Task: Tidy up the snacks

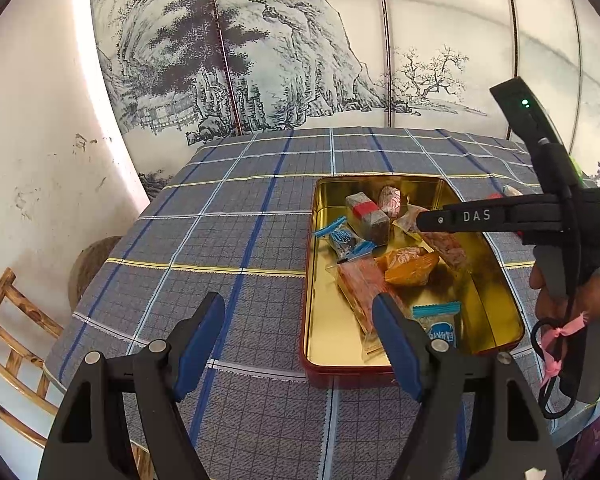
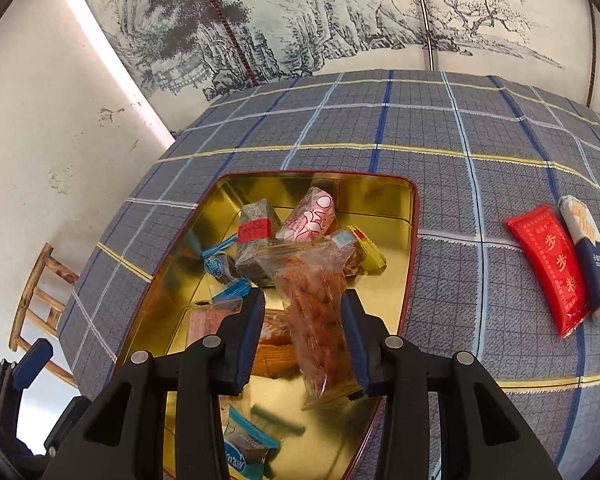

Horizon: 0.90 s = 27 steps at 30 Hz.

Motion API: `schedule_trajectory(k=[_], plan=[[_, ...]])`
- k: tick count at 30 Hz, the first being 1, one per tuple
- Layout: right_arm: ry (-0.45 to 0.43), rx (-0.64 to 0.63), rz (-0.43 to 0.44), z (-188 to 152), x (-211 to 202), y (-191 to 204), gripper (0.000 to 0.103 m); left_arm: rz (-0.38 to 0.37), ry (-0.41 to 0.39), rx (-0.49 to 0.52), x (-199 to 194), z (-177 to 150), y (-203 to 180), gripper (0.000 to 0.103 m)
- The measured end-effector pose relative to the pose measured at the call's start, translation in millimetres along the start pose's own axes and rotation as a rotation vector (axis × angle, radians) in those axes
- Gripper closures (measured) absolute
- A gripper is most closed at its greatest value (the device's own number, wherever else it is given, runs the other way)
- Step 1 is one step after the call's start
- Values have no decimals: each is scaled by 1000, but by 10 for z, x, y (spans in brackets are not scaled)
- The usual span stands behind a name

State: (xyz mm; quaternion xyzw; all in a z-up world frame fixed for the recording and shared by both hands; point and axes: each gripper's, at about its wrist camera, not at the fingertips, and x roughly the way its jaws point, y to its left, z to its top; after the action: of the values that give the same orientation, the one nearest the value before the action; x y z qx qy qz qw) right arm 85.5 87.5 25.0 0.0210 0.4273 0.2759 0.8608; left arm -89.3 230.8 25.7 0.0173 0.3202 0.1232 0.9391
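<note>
Left wrist view: the left claw (image 1: 300,344) stands wide open and empty above the checked woven cloth (image 1: 204,240) on the desk, its right pad over the near rim of the tin (image 1: 312,280). The tin is rectangular, gold and glossy inside, red outside, and holds crinkled wrapped snacks.

Right wrist view: the right claw (image 2: 304,332), narrowly open, grips a clear crinkly packet (image 2: 316,312) of reddish snack above the tin (image 2: 410,216). A flat red packet (image 2: 550,272) lies on the cloth (image 2: 440,128) to the right of the tin.

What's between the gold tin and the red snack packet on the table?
Nothing but bare checked tablecloth. The right wrist view shows it between the tin and the red packet.
</note>
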Motion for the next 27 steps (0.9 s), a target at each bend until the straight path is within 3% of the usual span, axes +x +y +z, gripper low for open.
schedule_trajectory(k=[7, 13, 18, 27], plan=[[-47, -34, -6, -132, -233, -18, 62, 6, 1, 17, -18, -30, -81, 29], [-84, -38, -48, -339, -485, -281, 62, 12, -14, 46, -97, 10, -197, 24], [-103, -3, -138, -547, -704, -777, 62, 12, -21, 83, -142, 64, -338, 23], [-141, 132, -331, -804, -1193, -2012, 62, -1, -51, 196, -280, 246, -819, 20]])
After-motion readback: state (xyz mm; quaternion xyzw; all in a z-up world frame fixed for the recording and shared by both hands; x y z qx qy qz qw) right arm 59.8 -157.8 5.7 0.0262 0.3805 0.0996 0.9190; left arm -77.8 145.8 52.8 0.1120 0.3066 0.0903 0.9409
